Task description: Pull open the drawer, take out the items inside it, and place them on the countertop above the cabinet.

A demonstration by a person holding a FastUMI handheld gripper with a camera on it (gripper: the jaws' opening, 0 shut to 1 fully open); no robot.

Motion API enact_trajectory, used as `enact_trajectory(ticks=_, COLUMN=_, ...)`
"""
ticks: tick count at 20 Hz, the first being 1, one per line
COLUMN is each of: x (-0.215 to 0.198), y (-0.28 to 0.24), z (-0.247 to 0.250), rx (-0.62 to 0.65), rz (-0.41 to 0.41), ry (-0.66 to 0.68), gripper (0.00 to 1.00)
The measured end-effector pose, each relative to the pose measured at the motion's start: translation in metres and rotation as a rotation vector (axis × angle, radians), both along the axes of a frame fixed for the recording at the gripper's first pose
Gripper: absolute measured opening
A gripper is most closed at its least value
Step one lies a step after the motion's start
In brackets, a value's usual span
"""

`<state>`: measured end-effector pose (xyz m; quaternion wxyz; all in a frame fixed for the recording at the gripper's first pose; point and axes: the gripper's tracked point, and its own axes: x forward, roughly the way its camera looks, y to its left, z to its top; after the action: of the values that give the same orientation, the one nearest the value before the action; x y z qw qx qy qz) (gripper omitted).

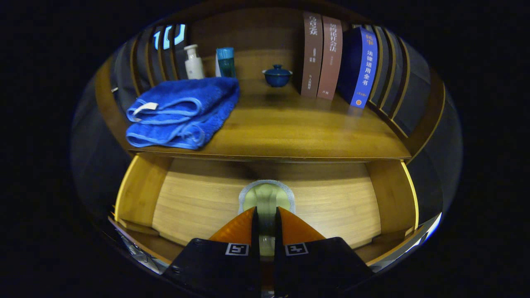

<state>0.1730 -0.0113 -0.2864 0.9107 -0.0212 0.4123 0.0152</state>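
Note:
The wooden drawer (140, 190) stands pulled open below the countertop (298, 132). My gripper (266, 212) reaches down into it, fingers nearly together with only a narrow gap. A pale green item with a greyish translucent rim (267, 192) sits in that gap; it pokes out just ahead of the fingertips and shows again lower between the fingers. Both fingers press on its sides. Its lower part is hidden by the fingers. I cannot tell whether it rests on the drawer's floor (198, 203) or is lifted.
On the countertop, a folded blue towel (182, 111) lies at the left. Behind it stand a white bottle (193, 62) and a teal bottle (226, 62). A small blue lidded cup (277, 75) sits at the back middle. Upright books (331, 58) line the right.

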Motion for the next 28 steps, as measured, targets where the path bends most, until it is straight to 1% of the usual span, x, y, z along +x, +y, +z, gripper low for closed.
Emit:
enact_trajectory(ticks=3, x=-0.012, y=0.004, z=0.03, rx=0.011, rz=0.018, ry=-0.07, gripper=0.17)
enact_trajectory(ticks=6, x=-0.009, y=0.008, z=0.07, rx=0.039, rz=0.017, ry=-0.146, gripper=0.17)
enact_trajectory(ticks=8, x=0.008, y=0.007, z=0.102, rx=0.04, rz=0.023, ry=-0.192, gripper=0.17)
enact_trajectory(ticks=10, x=0.024, y=0.008, z=0.119, rx=0.04, rz=0.025, ry=-0.199, gripper=0.17)
enact_trajectory(ticks=11, x=0.035, y=0.013, z=0.127, rx=0.062, rz=0.041, ry=-0.208, gripper=0.17)
enact_trajectory(ticks=12, x=0.047, y=0.012, z=0.129, rx=0.069, rz=0.04, ry=-0.211, gripper=0.17)
enact_trajectory(ticks=14, x=0.07, y=0.001, z=0.13, rx=0.046, rz=0.022, ry=-0.214, gripper=0.17)
enact_trajectory(ticks=18, x=0.106, y=-0.014, z=0.117, rx=0.021, rz=-0.018, ry=-0.165, gripper=0.17)
enact_trajectory(ticks=22, x=0.144, y=-0.022, z=0.095, rx=-0.007, rz=-0.026, ry=-0.121, gripper=0.17)
enact_trajectory(ticks=28, x=0.18, y=-0.012, z=0.067, rx=-0.041, rz=-0.012, ry=-0.027, gripper=0.17)
